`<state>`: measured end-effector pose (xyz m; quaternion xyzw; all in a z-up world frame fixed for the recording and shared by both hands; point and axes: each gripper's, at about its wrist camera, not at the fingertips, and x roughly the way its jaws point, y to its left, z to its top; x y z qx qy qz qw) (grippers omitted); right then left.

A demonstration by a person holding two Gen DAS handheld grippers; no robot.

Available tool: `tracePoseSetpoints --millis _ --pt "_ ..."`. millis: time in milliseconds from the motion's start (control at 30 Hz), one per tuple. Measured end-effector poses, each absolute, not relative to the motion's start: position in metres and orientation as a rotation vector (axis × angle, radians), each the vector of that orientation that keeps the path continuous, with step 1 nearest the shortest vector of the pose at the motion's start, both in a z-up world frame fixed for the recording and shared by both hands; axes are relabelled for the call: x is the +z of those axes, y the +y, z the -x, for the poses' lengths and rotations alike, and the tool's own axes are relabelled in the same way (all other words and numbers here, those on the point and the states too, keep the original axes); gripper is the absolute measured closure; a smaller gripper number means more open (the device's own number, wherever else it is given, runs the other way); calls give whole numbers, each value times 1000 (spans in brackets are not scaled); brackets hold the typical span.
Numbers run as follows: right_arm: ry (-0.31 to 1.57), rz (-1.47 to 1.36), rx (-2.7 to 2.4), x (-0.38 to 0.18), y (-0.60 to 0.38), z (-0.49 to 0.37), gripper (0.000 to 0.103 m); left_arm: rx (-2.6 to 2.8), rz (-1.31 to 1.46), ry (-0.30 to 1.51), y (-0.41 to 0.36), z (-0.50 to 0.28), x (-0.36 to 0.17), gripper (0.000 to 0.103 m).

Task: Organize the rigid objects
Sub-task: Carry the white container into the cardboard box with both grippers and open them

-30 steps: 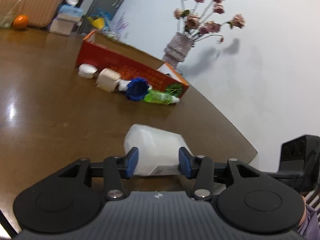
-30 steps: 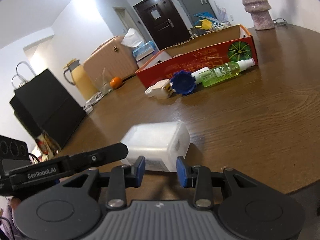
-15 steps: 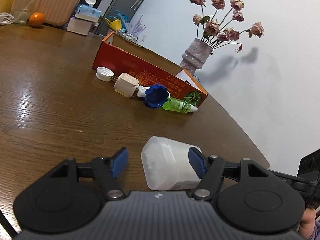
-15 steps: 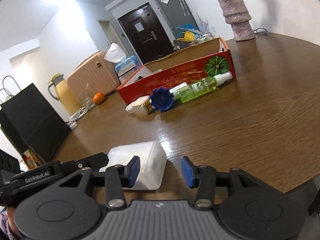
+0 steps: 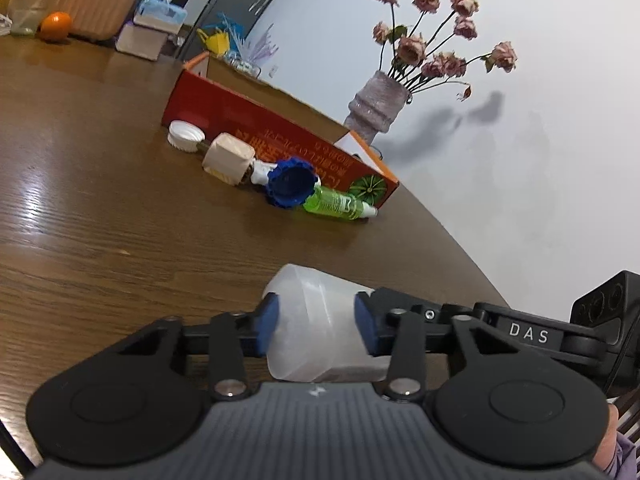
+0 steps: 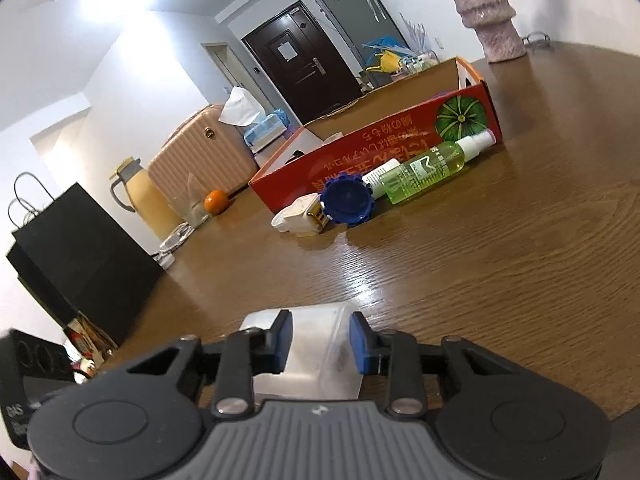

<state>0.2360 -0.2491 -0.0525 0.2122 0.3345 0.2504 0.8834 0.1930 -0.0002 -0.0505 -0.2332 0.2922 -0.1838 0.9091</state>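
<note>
A translucent white plastic container (image 5: 316,324) lies on its side near the table's front edge. My left gripper (image 5: 316,324) is shut on it, a blue pad against each side. My right gripper (image 6: 320,342) is shut on the same container (image 6: 316,344) from the other end. A red cardboard box (image 5: 276,140) stands open farther back. In front of it lie a white cap (image 5: 185,135), a beige cube (image 5: 229,157), a blue cap (image 5: 291,187) and a green spray bottle (image 5: 338,205).
A vase of dried roses (image 5: 380,110) stands behind the box by the white wall. An orange (image 6: 216,201), a yellow jug (image 6: 140,204) and a black paper bag (image 6: 76,256) are at the table's far left. The table edge (image 5: 472,264) curves close by.
My left gripper opened and then closed again on the container. My right gripper moved over the container and closed on it. The container turned a little on the table.
</note>
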Motion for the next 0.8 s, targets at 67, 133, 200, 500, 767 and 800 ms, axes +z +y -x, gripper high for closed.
tracePoseSetpoints --millis 67,133,200,500,767,800 --pt "687 -441 525 -49 -250 -229 77 -379 487 596 1 -186 -48 63" --pt "675 -443 527 -45 -250 -221 77 -381 489 590 0 -179 -45 64" --pt "660 -433 527 -40 -251 -214 77 -382 487 577 -1 -173 -41 64" --pt "573 -383 540 -5 -247 -215 77 -389 457 434 1 -196 1 64" --pt "471 -297 503 45 -234 -292 77 -408 384 341 -1 -294 54 64" --pt "463 -289 503 51 -233 -305 77 -411 392 347 0 -313 59 64"
